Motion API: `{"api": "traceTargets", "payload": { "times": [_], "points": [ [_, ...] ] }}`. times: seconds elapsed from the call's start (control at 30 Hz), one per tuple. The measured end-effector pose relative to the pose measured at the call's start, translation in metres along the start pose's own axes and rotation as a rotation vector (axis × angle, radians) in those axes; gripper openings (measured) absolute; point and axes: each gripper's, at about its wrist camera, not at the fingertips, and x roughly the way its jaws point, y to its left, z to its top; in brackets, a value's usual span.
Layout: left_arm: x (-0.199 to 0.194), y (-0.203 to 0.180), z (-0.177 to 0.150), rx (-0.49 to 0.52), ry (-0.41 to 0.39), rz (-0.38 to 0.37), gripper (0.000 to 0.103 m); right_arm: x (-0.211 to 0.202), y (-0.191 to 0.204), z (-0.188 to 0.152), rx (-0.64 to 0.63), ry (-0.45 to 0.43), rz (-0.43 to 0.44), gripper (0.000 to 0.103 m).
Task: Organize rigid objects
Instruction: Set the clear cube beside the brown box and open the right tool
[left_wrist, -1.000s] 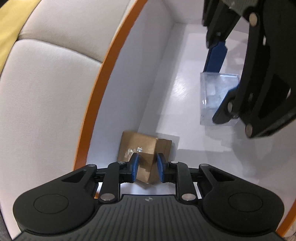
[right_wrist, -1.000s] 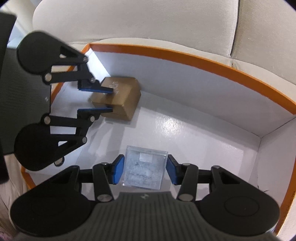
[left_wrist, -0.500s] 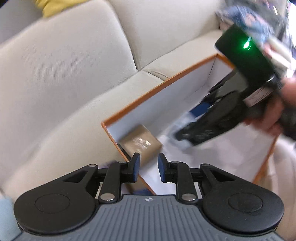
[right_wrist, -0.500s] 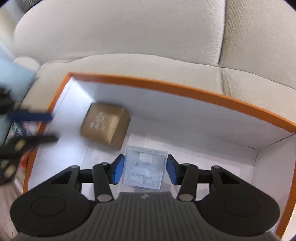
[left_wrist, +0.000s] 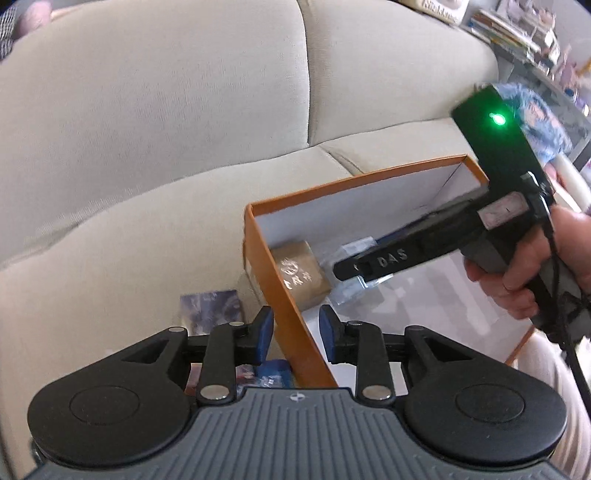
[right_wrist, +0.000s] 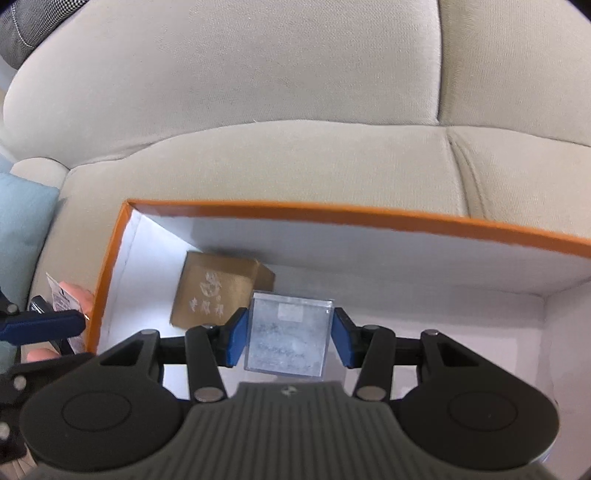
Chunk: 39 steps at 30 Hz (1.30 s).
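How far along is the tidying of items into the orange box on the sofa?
Done: the brown carton lies inside the orange box. The left gripper is empty, its jaws just opening. In hand: the right gripper holds the clear cube above the box floor. Left: small items outside the box.

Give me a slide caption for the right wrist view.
Right gripper holds a clear plastic box over the orange-rimmed box, beside a gold box.

- Your brown carton, printed with pale characters, rests in the orange-rimmed box's left corner, mid-frame.
- Your clear plastic cube sits lower centre, just right of it.
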Motion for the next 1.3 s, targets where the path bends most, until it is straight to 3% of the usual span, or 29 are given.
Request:
{"api": "traceTargets", "payload": {
  "times": [0.2,0.27,0.5,0.77,0.97,1.07,1.3],
  "points": [
    [-0.010,0.005,-0.022,-0.092,-0.028,-0.036,0.033,-0.008,0.000,-0.028,0.057,0.081,0.032,0.049],
    [-0.003,0.005,-0.024,-0.112,-0.033,-0.052,0.027,-0.005,0.004,-0.033,0.091,0.092,0.061,0.049],
    [0.003,0.009,-0.034,-0.136,-0.044,-0.062,0.019,0.008,0.030,-0.035,0.127,0.057,0.085,0.049],
    [-0.006,0.004,-0.040,-0.132,-0.053,-0.075,0.016,0.015,0.023,-0.038,0.144,0.042,0.151,0.052],
    [-0.012,0.008,-0.044,-0.140,-0.074,-0.095,0.013,0.009,0.023,-0.045,0.017,0.053,0.189,0.051],
    [-0.013,0.011,-0.045,-0.161,-0.079,-0.108,0.013,0.009,0.024,-0.049,-0.065,0.070,0.238,0.042],
    [-0.014,0.009,-0.044,-0.161,-0.071,-0.104,0.013,0.018,0.050,-0.057,-0.359,0.034,0.147,0.030]
  ]
}}
